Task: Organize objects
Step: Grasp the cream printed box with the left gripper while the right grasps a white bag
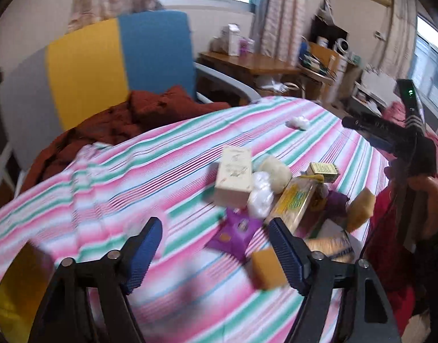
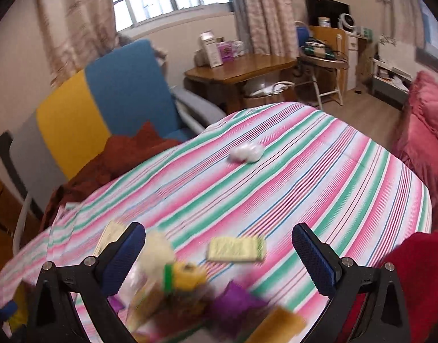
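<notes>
A heap of small objects lies on the striped tablecloth point(image 1: 161, 171): a cream box point(image 1: 234, 175), white plastic wads point(image 1: 260, 193), a cream ball point(image 1: 274, 173), a long yellow packet point(image 1: 293, 200), a purple wrapper point(image 1: 237, 233), orange sponges point(image 1: 267, 268) and a small green-yellow box point(image 1: 324, 171). My left gripper point(image 1: 216, 254) is open and empty just before the heap. My right gripper point(image 2: 219, 257) is open and empty above the heap's blurred objects, near a pale green packet point(image 2: 236, 248). A lone white wad point(image 2: 246, 153) lies farther off. The right gripper also shows in the left wrist view point(image 1: 390, 137).
A blue, yellow and grey chair point(image 1: 104, 65) with a rust-red cloth point(image 1: 118, 125) stands behind the table. A wooden desk point(image 2: 241, 70) with boxes is by the window. A pink bed point(image 2: 424, 125) is at the right. A yellow thing point(image 1: 15, 294) is at the lower left.
</notes>
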A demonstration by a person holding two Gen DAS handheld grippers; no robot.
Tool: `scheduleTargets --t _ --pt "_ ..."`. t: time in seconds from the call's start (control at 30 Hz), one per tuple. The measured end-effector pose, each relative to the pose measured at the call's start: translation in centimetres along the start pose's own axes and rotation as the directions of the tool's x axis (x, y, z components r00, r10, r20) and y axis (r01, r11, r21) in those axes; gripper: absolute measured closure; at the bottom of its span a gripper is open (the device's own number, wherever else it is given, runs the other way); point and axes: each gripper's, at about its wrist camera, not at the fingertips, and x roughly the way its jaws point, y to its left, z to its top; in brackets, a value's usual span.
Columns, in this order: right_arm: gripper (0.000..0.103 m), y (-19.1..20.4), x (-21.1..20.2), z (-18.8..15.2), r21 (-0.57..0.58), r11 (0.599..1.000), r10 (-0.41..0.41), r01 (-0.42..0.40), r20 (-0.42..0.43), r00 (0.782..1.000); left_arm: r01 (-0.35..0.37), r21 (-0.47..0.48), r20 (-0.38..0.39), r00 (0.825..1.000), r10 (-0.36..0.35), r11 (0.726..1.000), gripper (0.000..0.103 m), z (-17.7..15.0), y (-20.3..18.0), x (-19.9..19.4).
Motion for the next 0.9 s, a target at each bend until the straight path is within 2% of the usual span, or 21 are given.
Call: scheduleTargets --t 0.17,0.3,0.43,0.5,0.53,0.57,0.67,0.73,0.9 --pt "0.0 -2.3 1.4 0.6 0.066 0.998 -0.012 0.009 0.043 0.999 0.063 0.027 -0.054 0.997 -0.062 0.998 0.029 3.0 -0.7 5.2" --pt "0.0 -3.3 3.1 0.5 0.12 0.992 0.037 -0.032 -0.039 0.999 0.088 0.063 -0.103 0.991 -0.081 0.994 0.029 4.6 -1.6 9.1" --pt "0.0 -3.2 3.8 0.2 0.12 0.991 0.072 -0.061 -0.082 0.994 0.104 0.091 -0.144 0.985 -0.09 0.99 0.029 5.4 -2.3 12.4" --pt "0.0 -3.1 4.0 0.2 0.114 0.991 0.083 -0.072 -0.092 0.992 0.115 0.072 -0.168 0.981 -0.102 0.991 0.033 5.5 -2.0 13.8" --pt "0.0 -3.1 4.0 0.2 0.108 0.992 0.079 -0.069 -0.093 0.992 0.126 0.051 -0.18 0.977 -0.115 0.991 0.04 5.5 -1.7 14.3" --pt "0.0 -3.1 4.1 0.2 0.105 0.992 0.078 -0.067 -0.095 0.992 0.148 0.027 -0.181 0.973 -0.141 0.989 0.048 5.4 -1.3 14.4" --pt "0.0 -3.3 4.3 0.2 0.104 0.992 0.084 -0.072 -0.116 0.99 0.193 -0.012 -0.149 0.97 -0.193 0.981 0.049 4.8 -0.4 13.9" --pt "0.0 -3.2 4.5 0.9 0.087 0.993 0.086 -0.075 -0.127 0.988 0.193 -0.002 -0.111 0.975 -0.192 0.981 0.05 4.5 -0.3 12.9" --pt "0.0 -3.0 7.5 5.1 -0.045 0.999 -0.017 0.012 -0.108 0.994 0.179 -0.061 -0.053 0.982 -0.183 0.982 0.05 3.8 1.1 9.7"
